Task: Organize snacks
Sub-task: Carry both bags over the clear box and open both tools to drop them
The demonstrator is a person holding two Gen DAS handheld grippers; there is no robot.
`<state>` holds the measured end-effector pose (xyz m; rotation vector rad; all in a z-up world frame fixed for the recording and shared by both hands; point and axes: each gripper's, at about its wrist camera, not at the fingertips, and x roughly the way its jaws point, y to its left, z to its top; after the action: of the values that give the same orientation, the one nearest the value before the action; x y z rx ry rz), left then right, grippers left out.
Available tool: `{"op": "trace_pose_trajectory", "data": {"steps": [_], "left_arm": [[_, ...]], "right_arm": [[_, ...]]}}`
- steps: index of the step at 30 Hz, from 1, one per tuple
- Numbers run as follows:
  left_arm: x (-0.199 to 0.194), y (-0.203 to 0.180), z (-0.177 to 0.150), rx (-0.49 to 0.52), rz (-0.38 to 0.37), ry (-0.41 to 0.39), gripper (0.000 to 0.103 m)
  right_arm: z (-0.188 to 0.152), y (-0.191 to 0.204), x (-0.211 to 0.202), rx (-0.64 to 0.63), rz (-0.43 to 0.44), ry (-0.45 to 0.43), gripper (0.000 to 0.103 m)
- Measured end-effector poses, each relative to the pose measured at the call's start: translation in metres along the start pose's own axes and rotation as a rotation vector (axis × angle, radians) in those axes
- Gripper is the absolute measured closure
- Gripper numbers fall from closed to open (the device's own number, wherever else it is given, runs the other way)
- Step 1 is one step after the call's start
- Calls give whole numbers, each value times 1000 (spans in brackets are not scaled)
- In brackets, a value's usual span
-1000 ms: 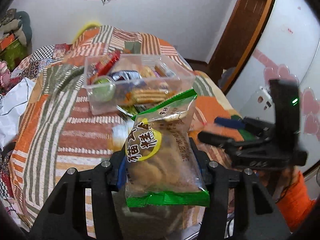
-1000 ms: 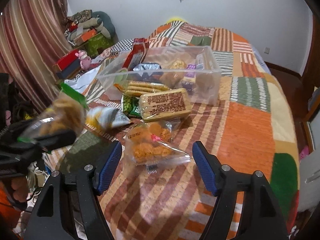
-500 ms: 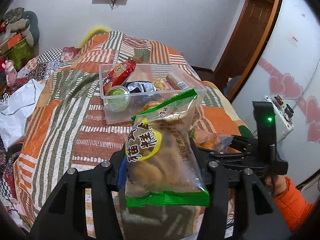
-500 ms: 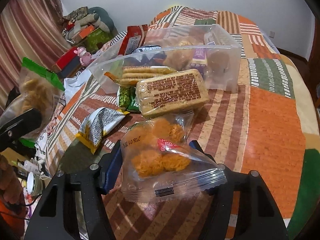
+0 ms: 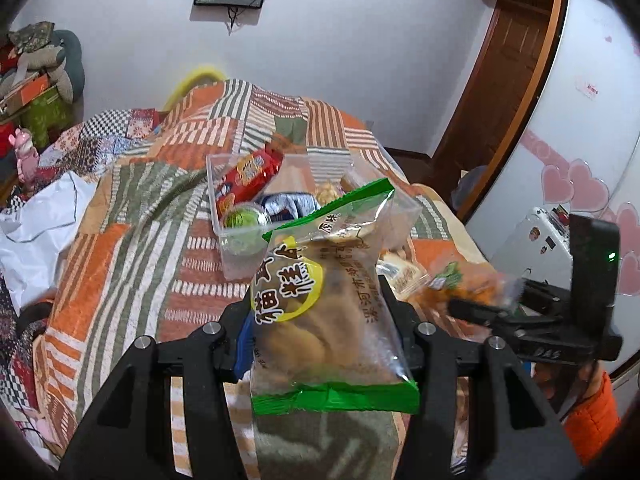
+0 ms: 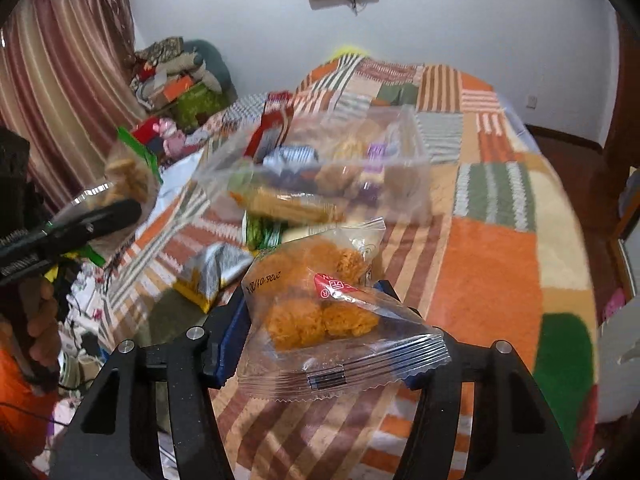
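My left gripper is shut on a green-edged clear bag of brown pastries, held upright above the bed. My right gripper is shut on a clear bag of orange puffs, lifted off the quilt. Each gripper shows in the other's view: the right one with its orange bag, the left one with its green-edged bag. A clear plastic bin with several snacks stands ahead on the bed; it also shows in the right wrist view.
A patchwork quilt covers the bed. A yellow-and-silver packet, a green packet and a biscuit pack lie before the bin. A wardrobe stands right, clutter and curtain left.
My right gripper closed on the orange puff bag and lifted it off the quilt. My left gripper rose with the pastry bag, so the bin looks farther and lower.
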<state>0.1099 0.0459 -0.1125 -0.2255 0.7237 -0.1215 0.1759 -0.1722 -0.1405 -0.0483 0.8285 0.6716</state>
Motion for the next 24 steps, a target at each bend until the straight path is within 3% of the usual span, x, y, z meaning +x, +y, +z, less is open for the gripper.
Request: {"op": "trace_pose_trajectory", "data": {"steps": [12,24], "left_arm": [[7,-1,41,37,9,-61,51],[58,-9,81,60,-21,-36,51]], "right_arm": [[52,-5,-6,-14,-28,-127,46],[91,-23,12,-21,-55,-171,46]]}}
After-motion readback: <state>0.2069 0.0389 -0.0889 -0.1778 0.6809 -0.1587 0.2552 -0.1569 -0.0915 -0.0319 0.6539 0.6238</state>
